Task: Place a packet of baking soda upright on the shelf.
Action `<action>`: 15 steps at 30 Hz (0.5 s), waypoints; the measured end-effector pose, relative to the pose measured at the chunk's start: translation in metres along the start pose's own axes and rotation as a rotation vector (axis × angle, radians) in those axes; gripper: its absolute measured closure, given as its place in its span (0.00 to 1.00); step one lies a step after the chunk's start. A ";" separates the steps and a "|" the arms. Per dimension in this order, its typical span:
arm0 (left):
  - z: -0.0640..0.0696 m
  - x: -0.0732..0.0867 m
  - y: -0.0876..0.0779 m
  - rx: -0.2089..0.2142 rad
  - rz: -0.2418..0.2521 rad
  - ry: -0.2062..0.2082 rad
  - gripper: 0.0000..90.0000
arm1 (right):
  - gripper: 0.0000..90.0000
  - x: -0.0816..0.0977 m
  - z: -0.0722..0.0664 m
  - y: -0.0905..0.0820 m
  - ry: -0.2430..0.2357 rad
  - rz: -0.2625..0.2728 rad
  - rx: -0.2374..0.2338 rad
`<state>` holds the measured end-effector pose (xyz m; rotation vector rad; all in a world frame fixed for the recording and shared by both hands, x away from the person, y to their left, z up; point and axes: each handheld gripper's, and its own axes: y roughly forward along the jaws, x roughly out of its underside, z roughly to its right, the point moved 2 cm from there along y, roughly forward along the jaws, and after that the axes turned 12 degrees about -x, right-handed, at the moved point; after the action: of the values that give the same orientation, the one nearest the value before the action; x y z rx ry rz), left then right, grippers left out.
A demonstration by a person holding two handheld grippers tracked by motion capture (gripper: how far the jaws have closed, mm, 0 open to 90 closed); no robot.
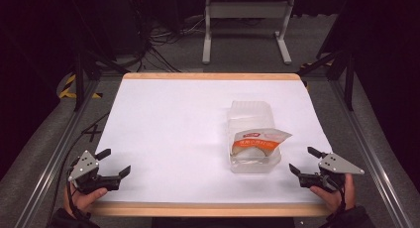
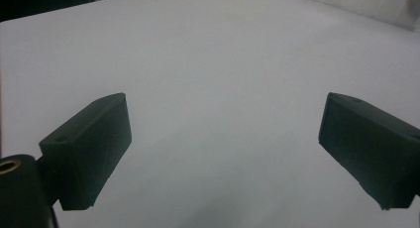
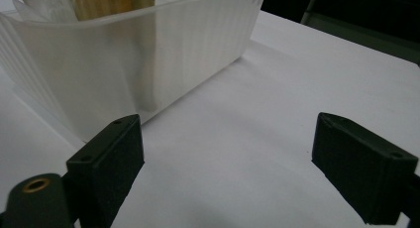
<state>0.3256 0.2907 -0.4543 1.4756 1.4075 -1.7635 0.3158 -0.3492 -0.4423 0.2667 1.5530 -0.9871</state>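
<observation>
Sitting right of centre in the high view, a clear plastic container point(image 1: 254, 151) holds an orange-and-white food pouch point(image 1: 257, 141) on the white bench point(image 1: 168, 134). The right tongs point(image 1: 303, 161), spread wide and empty, hover just beside it at lower right; the left tongs point(image 1: 115, 162), likewise released, wait at lower left, well apart.

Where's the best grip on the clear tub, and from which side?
Judging by its pose, grip the clear tub by its near right wall, coming from the right with the open right gripper, the closest one. The thin upright rim suits a pinch there, while the orange-labelled pouch fills the middle.
</observation>
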 end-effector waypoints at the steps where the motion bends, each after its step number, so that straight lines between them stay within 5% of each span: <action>1: 0.000 0.000 0.001 0.000 0.003 0.002 0.07 | 0.15 0.000 0.000 0.000 -0.004 0.000 0.001; 15: 0.005 0.001 0.002 0.022 0.004 0.022 0.07 | 0.15 -0.002 -0.002 0.000 -0.016 -0.008 0.017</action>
<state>0.3250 0.2857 -0.4568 1.5122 1.3988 -1.7705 0.3147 -0.3467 -0.4410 0.2640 1.5332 -1.0065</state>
